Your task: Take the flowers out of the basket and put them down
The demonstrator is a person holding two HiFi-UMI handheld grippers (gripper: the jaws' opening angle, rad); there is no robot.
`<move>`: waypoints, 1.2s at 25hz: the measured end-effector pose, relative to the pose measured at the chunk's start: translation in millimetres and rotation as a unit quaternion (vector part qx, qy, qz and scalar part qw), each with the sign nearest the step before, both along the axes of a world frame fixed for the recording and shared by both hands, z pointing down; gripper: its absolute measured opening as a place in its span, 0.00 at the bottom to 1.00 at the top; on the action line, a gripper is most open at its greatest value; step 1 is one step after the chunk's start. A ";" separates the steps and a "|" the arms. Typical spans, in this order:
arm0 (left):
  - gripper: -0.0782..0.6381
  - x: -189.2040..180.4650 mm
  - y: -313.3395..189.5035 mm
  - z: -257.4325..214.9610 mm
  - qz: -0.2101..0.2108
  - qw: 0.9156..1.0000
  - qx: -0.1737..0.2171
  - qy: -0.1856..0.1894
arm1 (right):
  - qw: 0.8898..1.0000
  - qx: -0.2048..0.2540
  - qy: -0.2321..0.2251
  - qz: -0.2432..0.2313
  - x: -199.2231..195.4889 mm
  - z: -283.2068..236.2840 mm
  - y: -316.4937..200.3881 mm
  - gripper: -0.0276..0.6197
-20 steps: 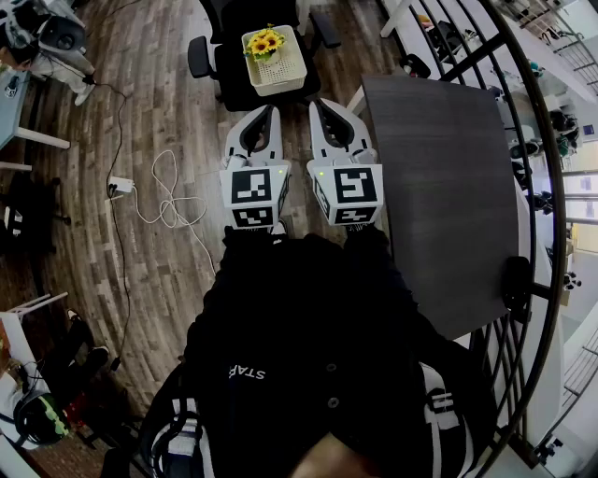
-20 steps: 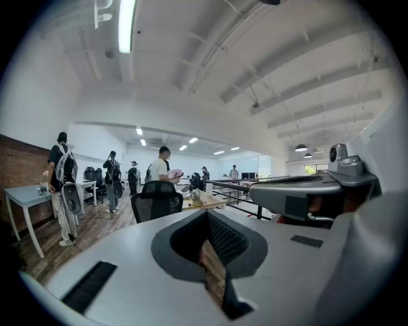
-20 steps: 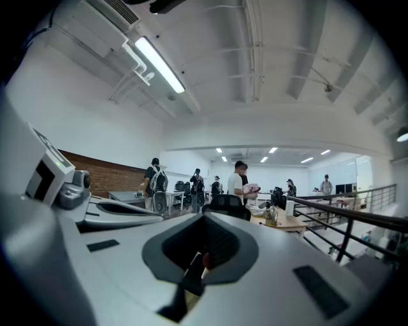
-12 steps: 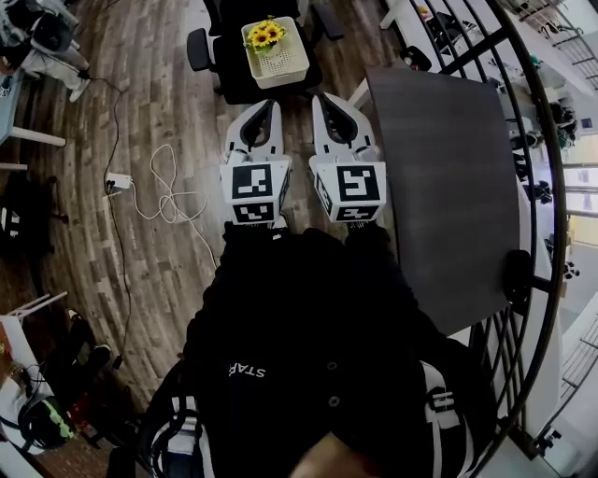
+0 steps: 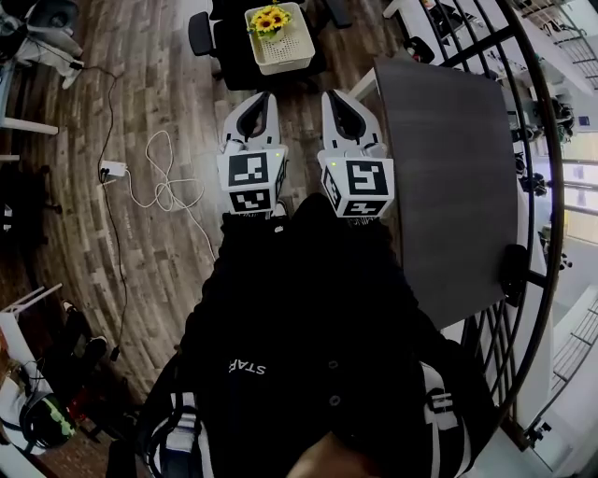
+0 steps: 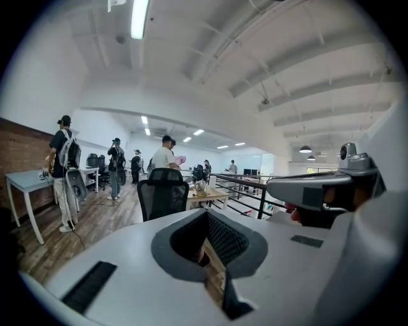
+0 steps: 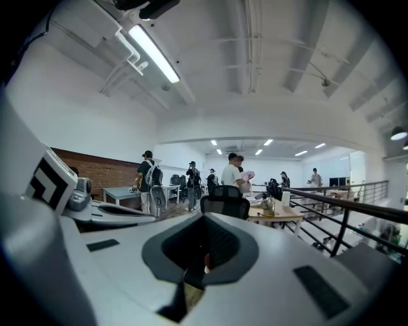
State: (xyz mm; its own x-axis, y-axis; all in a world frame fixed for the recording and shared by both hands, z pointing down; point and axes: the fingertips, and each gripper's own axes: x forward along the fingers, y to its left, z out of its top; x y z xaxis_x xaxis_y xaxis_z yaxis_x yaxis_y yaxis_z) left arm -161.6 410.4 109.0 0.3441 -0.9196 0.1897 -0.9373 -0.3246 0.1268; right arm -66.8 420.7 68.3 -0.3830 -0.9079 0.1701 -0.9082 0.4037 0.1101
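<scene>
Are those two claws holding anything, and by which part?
Nothing: left gripper and right gripper are both shut and empty; flowers sit in the basket.

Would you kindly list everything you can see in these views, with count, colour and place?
basket: one, white, on the chair seat ahead of the grippers
flowers: one bunch, yellow, inside the basket at its left end
office chair: one, black, under the basket
table: one, dark grey, to the right
cable: one, white, looped on the wooden floor to the left
railing: one, black, along the right
people: several, standing far back in the room
left gripper: one, white, jaws together, empty
right gripper: one, white, jaws together, empty, beside the left one
jacket: one, black, on the person holding the grippers
</scene>
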 end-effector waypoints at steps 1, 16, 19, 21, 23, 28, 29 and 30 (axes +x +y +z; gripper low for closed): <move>0.11 -2.1 -0.1 0.7 -0.002 1.000 -0.001 0.001 | 1.000 0.000 0.001 0.001 1.1 -0.3 -0.3 0.06; 0.11 28.9 -101.1 51.3 -0.015 0.999 -0.051 -0.012 | 0.999 -0.039 -0.011 0.003 37.6 44.4 -116.2 0.06; 0.11 39.5 -147.9 47.2 -0.024 0.998 -0.050 -0.015 | 1.000 -0.030 -0.002 -0.005 46.3 39.5 -163.6 0.06; 0.11 45.7 -182.4 38.9 -0.031 0.998 -0.045 -0.012 | 1.000 -0.024 0.004 -0.015 48.6 32.3 -196.6 0.06; 0.11 53.8 -215.5 32.6 -0.037 0.998 -0.042 -0.009 | 0.999 -0.023 0.005 -0.025 52.5 28.5 -229.3 0.06; 0.11 72.2 -285.2 36.6 -0.047 0.997 -0.055 -0.008 | 0.999 -0.031 -0.001 -0.044 62.6 30.4 -303.3 0.06; 0.11 74.2 -296.5 40.1 -0.049 0.997 -0.059 -0.008 | 0.998 -0.033 -0.001 -0.047 63.6 31.7 -315.6 0.06; 0.11 76.0 -306.2 43.6 -0.051 0.997 -0.063 -0.008 | 0.998 -0.036 -0.002 -0.050 64.7 33.4 -326.6 0.06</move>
